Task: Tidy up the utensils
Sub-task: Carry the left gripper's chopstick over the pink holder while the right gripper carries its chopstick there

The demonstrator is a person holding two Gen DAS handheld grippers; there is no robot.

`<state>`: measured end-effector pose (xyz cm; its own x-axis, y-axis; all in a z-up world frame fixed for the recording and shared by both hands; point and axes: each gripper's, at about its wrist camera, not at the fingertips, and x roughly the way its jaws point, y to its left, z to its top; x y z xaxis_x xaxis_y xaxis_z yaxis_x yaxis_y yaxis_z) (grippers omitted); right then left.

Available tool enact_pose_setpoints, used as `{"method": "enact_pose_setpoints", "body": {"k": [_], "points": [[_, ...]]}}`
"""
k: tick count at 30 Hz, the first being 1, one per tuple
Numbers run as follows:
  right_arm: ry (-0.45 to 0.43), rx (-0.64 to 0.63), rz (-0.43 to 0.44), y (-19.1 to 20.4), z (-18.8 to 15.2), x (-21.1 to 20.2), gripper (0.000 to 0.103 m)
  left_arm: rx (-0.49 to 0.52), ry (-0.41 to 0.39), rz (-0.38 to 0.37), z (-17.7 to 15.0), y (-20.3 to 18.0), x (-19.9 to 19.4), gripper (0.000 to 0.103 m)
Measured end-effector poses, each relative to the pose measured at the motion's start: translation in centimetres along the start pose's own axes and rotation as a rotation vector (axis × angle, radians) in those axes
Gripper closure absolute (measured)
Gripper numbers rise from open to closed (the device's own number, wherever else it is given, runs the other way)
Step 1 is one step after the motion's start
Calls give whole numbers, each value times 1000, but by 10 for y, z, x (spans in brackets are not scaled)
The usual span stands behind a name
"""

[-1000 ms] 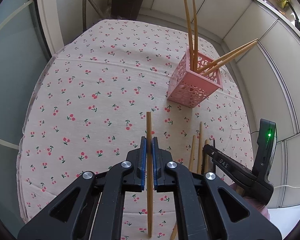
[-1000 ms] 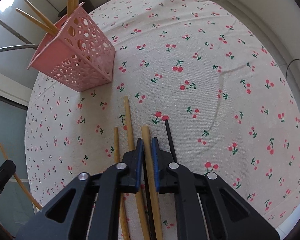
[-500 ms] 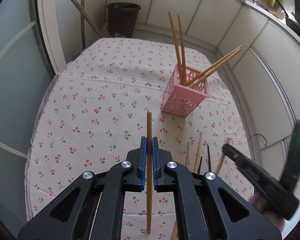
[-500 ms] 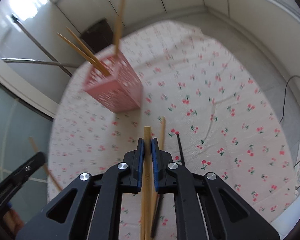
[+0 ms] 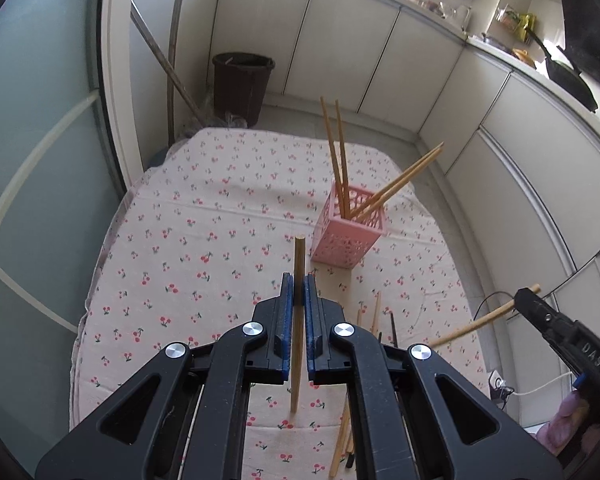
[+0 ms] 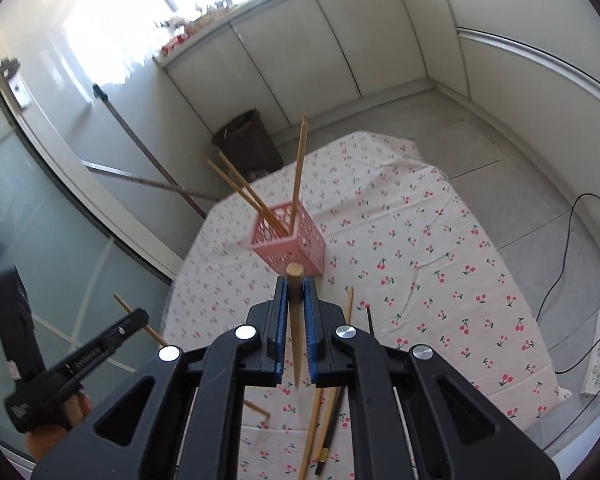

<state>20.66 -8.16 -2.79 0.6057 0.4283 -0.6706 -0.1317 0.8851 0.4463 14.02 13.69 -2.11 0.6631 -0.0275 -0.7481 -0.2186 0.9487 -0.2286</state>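
A pink perforated holder (image 5: 350, 236) (image 6: 290, 242) stands on the cherry-print tablecloth (image 5: 188, 240) (image 6: 440, 264) with several wooden chopsticks leaning in it. My left gripper (image 5: 299, 282) is shut on a wooden chopstick (image 5: 298, 264), held high above the cloth, short of the holder. My right gripper (image 6: 295, 286) is shut on another wooden chopstick (image 6: 295, 276), also lifted, with the holder just beyond its tip. In the left wrist view the right gripper (image 5: 526, 294) shows at the right edge with its chopstick (image 5: 476, 326). Loose chopsticks (image 6: 320, 412), one of them dark, lie on the cloth below.
A dark bin (image 5: 242, 86) and a leaning pole (image 5: 168, 68) stand on the floor beyond the table. White cabinets (image 5: 380, 60) line the far walls, a glass door (image 5: 40, 160) the left. A power strip (image 6: 598, 372) and cable lie on the floor at right.
Both grippers have risen with their chopsticks; the table and holder look smaller and farther below. The right gripper lifted its chopstick off the pile on the cloth.
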Motion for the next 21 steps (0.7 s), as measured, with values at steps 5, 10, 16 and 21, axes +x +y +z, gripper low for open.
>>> {"method": "enact_pose_setpoints", "body": {"k": [5, 10, 16, 21], "points": [[-45, 59, 26, -8, 15, -13, 95, -18, -55, 0, 23, -5, -10, 98], [-88, 116, 43, -22, 39, -23, 95, -16, -117, -35, 68, -21, -26, 98], [-121, 171, 45, -44, 53, -29, 95, 26, -227, -28, 115, -54, -41, 98], [-101, 201, 33, -60, 55, -23, 95, 32, -240, -18, 133, -72, -21, 98]]}}
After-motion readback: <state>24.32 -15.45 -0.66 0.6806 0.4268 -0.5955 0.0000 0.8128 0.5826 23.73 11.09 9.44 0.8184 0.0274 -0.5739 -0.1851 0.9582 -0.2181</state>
